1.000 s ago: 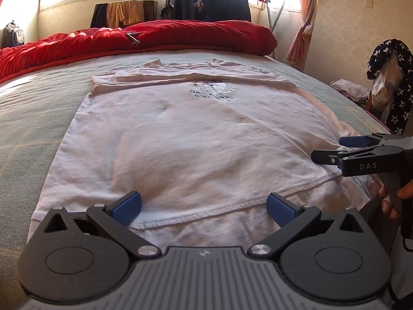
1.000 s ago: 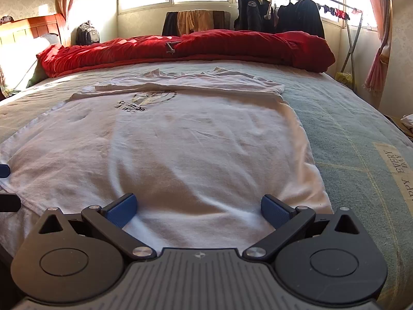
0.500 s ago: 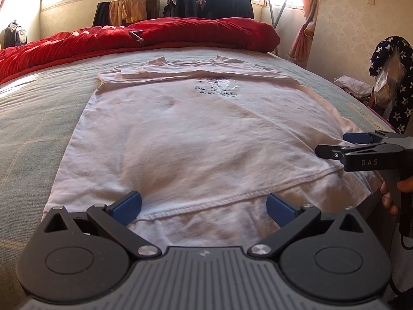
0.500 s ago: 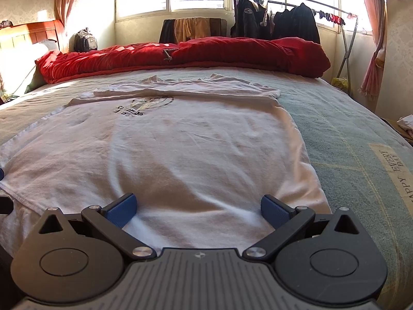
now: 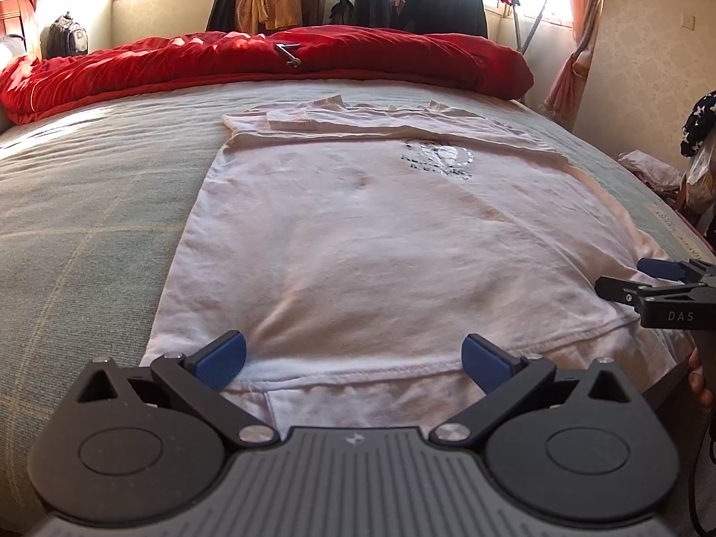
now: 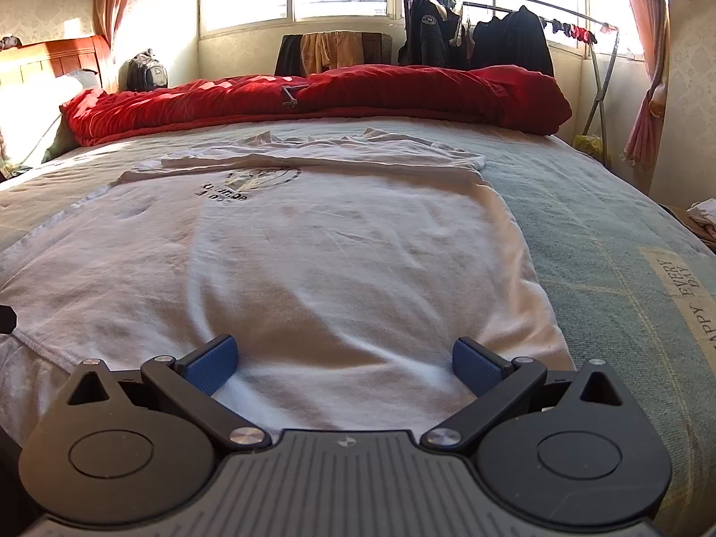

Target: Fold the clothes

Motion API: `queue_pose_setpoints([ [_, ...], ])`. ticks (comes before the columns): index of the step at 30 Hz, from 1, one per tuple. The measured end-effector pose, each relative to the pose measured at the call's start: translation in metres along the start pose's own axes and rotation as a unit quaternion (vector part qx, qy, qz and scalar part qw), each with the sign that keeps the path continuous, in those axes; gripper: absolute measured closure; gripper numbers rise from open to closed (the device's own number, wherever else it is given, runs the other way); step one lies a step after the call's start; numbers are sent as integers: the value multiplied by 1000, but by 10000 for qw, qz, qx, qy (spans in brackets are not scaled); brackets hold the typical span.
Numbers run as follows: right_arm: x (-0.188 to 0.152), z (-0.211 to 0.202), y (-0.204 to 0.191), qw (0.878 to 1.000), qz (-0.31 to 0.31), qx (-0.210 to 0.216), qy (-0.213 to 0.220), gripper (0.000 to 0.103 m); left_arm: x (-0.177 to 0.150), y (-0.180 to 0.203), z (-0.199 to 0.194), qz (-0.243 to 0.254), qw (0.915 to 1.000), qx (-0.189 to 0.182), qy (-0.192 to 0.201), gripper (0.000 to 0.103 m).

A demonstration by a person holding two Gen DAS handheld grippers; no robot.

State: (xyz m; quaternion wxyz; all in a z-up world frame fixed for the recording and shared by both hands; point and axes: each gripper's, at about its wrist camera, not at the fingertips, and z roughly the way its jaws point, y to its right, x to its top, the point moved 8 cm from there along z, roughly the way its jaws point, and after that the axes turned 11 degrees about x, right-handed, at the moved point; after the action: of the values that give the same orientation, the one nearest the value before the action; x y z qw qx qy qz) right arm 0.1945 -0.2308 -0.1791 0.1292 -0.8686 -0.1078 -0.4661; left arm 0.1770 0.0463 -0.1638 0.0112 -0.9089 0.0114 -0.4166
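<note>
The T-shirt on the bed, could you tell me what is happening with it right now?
A person holds a two-finger tool in each hand at the near hem of a white T-shirt spread flat on the bed, sleeves already folded in. The left tool and the right tool are both open, over the hem, gripping nothing. The bottom-up fold has not started. A red quilt lies bunched along the far side.

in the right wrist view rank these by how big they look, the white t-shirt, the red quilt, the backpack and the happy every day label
1. white t-shirt, though it lies nearest the camera
2. red quilt
3. label and backpack look about alike; the label is nearer, so I won't rank them.
</note>
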Motion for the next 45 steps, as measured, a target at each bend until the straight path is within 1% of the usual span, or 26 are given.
queue_pose_setpoints([
  [6,-1,-1,0,9999,23,12,98,0,0,0,1,-37,10000,6,-17,1],
  [11,1,-2,-1,10000,68,-39,45,0,-1,-2,0,-69,10000,-55,17,1],
  [19,-3,-8,-3,9998,38,-124,118,0,-1,-2,1,-108,9999,-82,38,1],
  [26,-1,-7,-3,10000,-14,-73,0,0,-1,-3,-1,-120,9998,-123,65,1],
  [30,1,-7,-2,9999,-51,-22,-144,0,-2,-3,0,-93,9999,-111,71,1],
  [34,14,-10,-5,9995,-265,-121,-145,0,-2,-3,0,-78,9999,-111,65,1],
  [36,25,-6,-11,9989,-463,-46,-115,0,-2,-2,0,-77,9999,-101,59,1],
  [39,34,5,-18,9986,-490,146,-168,0,-2,-2,0,-70,9999,-89,65,1],
  [41,31,15,-21,9981,-425,263,-362,0,-2,-1,0,-65,9999,-85,74,1],
  [43,21,20,-21,9980,-329,268,-472,0,-3,-1,0,-57,9999,-84,80,1],
  [45,14,15,-18,9988,-201,269,-349,0,-3,-1,0,-59,9999,-84,82,1],
])
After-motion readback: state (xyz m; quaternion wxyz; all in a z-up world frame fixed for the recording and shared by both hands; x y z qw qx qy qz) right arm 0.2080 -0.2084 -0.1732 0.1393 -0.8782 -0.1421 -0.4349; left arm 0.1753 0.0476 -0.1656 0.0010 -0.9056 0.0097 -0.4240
